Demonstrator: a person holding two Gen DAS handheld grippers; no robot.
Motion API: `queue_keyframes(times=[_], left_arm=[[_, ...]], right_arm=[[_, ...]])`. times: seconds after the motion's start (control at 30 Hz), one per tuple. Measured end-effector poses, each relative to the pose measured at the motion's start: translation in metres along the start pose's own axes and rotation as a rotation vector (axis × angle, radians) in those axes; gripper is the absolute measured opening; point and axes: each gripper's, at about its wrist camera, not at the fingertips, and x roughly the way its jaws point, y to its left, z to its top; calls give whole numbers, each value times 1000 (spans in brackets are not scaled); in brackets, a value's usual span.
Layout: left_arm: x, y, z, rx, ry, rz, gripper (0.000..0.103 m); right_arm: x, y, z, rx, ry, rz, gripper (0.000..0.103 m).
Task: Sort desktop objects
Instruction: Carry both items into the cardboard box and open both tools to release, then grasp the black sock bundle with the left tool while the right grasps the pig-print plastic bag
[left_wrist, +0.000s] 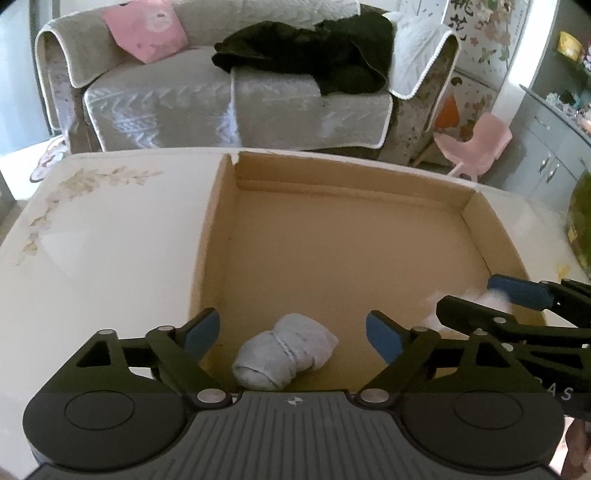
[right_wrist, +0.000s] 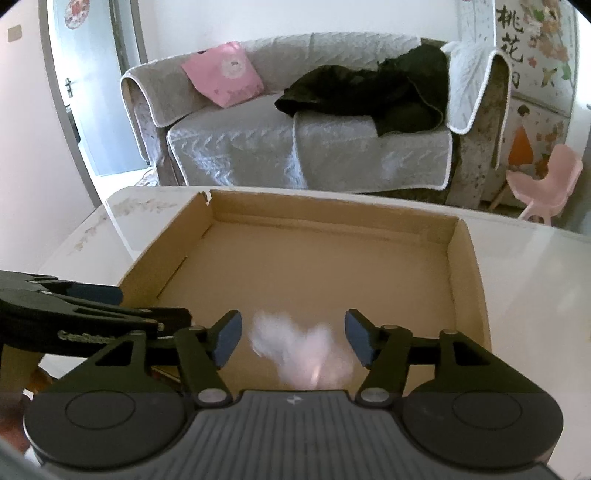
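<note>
A shallow open cardboard box (left_wrist: 476, 206) (right_wrist: 454, 236) lies on a white table (left_wrist: 110, 240). A rolled grey sock (left_wrist: 284, 350) rests on the box floor near its front edge. My left gripper (left_wrist: 291, 320) stands open just above the sock, one finger on each side, pads clear of it. My right gripper (right_wrist: 293, 317) is open over the box's front right part. A blurred white and pink fluffy thing (right_wrist: 299, 347) hangs between its fingers, touching neither pad. The left wrist view shows the right gripper (left_wrist: 469, 295) coming in from the right around that fluffy thing (left_wrist: 432, 301).
Beyond the table stands a grey covered sofa (left_wrist: 236, 103) with a pink cushion (left_wrist: 146, 27) and a dark garment (left_wrist: 314, 55). A small pink chair (left_wrist: 476, 144) and a cabinet (left_wrist: 546, 155) are at the right. A green object (left_wrist: 581, 221) sits at the table's right edge.
</note>
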Motion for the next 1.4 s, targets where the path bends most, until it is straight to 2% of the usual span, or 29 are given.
queue_keyframes(times=[0.07, 0.2, 0.33, 0.47, 0.63, 0.7, 0.9, 1.1, 1.4], left_arm=[[-5, 5, 1, -22, -10, 2, 96], [-16, 14, 2, -35, -19, 4, 101], [-37, 35, -6, -37, -33, -16, 103], [-58, 72, -30, -76, -23, -54, 103], [-65, 102, -66, -71, 16, 7, 103], [-64, 107, -77, -71, 33, 9, 103], [-68, 94, -83, -16, 7, -4, 103], [-59, 76, -75, 60, -9, -18, 103], [-39, 67, -82, 51, 49, -97, 103]], right_arm=[[2, 0, 4, 1, -8, 2, 67], [5, -5, 7, 21, -4, 9, 66], [-17, -12, 5, 27, -33, 22, 67], [-49, -27, -9, 20, -63, 25, 74], [-81, -56, -35, 43, -67, -15, 77], [-89, -65, -43, 24, -72, -68, 80], [-83, -106, -62, 109, -27, -165, 80], [-66, -124, -67, 165, -3, -189, 81], [-57, -117, -75, 147, 7, -182, 82]])
